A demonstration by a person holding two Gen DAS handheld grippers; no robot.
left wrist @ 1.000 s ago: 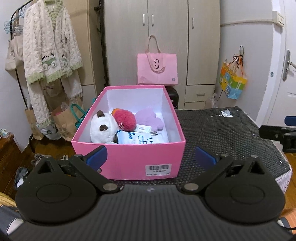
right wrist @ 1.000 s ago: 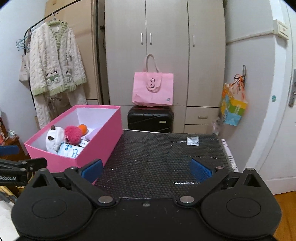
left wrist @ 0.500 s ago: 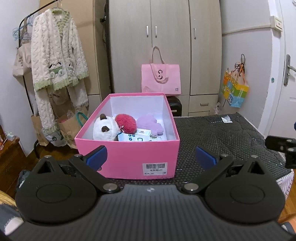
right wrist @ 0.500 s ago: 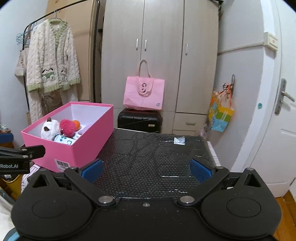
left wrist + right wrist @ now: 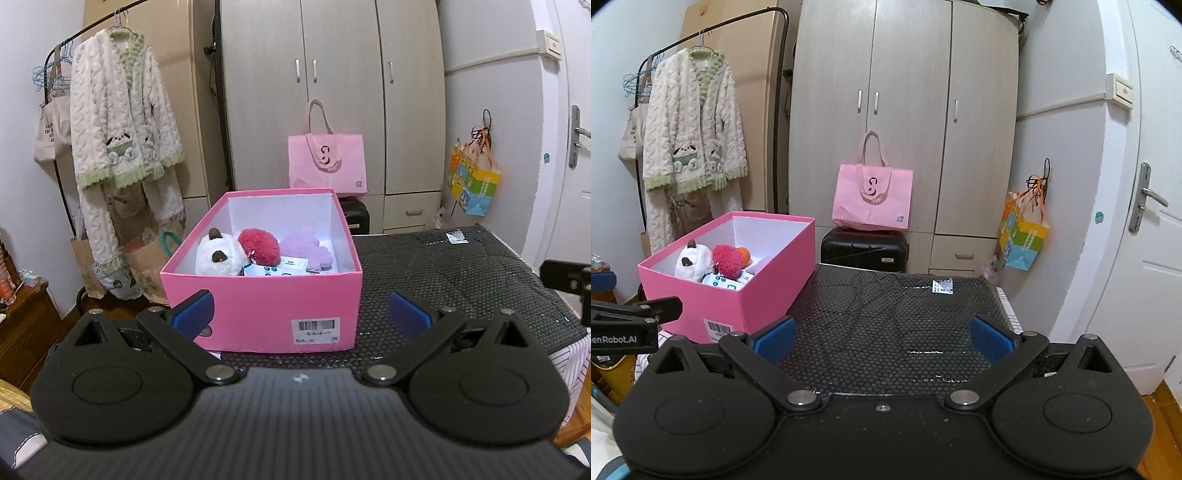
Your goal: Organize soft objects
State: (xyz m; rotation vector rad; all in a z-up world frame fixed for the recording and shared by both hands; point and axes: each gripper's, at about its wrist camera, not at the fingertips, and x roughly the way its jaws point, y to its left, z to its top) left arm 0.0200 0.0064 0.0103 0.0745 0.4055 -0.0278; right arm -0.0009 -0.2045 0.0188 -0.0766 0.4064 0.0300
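Observation:
A pink box (image 5: 258,306) (image 5: 768,280) stands on the left part of a black dotted mat (image 5: 443,273) (image 5: 886,325). Inside lie a white plush with brown ears (image 5: 218,254) (image 5: 692,260), a red fluffy toy (image 5: 258,246) (image 5: 727,260), a purple plush (image 5: 306,249), an orange ball (image 5: 744,253) and a white-blue packet (image 5: 275,267) (image 5: 726,282). My left gripper (image 5: 301,314) is open and empty, held back in front of the box's near wall. Over the bare mat to the box's right, my right gripper (image 5: 882,334) is open and empty.
A small white tag (image 5: 942,287) lies at the mat's far edge. Behind stand a wardrobe (image 5: 905,110), a pink tote (image 5: 873,199) on a black suitcase (image 5: 864,249), a coat rack with a cream robe (image 5: 122,136), paper bags (image 5: 144,258), and a door (image 5: 1145,229) at right.
Both grippers have pulled back and risen, so the box and mat look smaller and lower. Both stay open; nothing in the box has moved.

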